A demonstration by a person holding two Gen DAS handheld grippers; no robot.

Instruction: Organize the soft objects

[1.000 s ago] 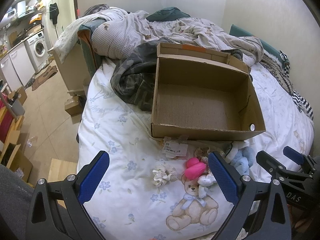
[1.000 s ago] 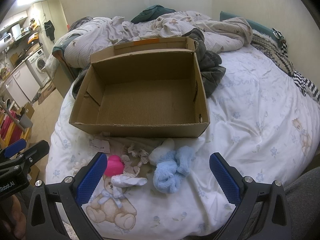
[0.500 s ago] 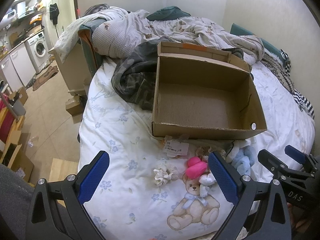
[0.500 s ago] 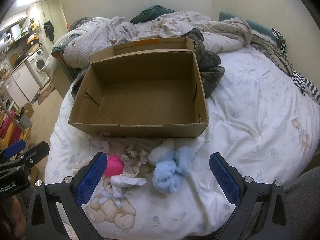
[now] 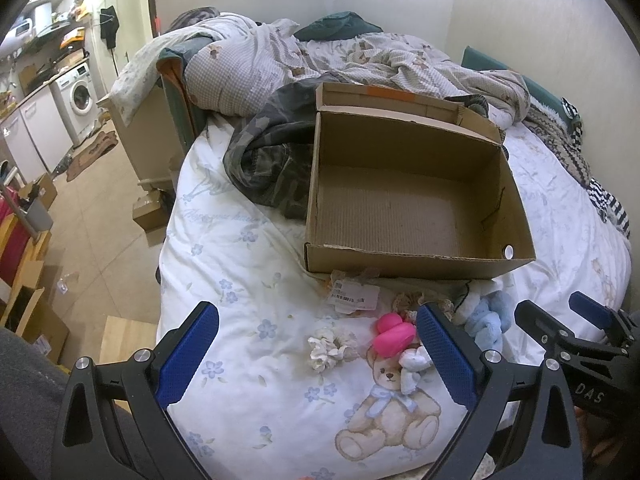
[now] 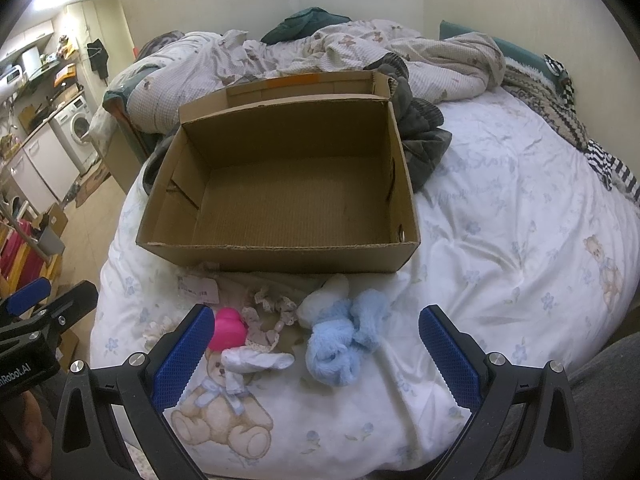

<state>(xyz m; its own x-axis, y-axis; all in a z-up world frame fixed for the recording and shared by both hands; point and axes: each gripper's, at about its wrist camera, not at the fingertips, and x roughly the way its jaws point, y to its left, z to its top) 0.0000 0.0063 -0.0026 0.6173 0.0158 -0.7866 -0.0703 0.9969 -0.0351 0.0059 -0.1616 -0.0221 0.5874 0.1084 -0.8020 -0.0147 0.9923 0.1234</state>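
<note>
- On bed (image 6: 500, 200), ahead of both grippers: empty cardboard box (image 6: 288, 204).
- Just before box: pink item (image 6: 229, 329), blue fluffy item (image 6: 340, 340), possibly socks.
- Left gripper (image 5: 316, 344), right gripper (image 6: 316, 344): fingers spread wide, gripping nothing.

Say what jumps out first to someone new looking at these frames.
A big open cardboard box, nothing inside it, sits mid-bed on the white quilt. Just in front of it lies a small heap: fluffy blue socks and a hot-pink item. Both tools, left and right, hang open over them.
</note>
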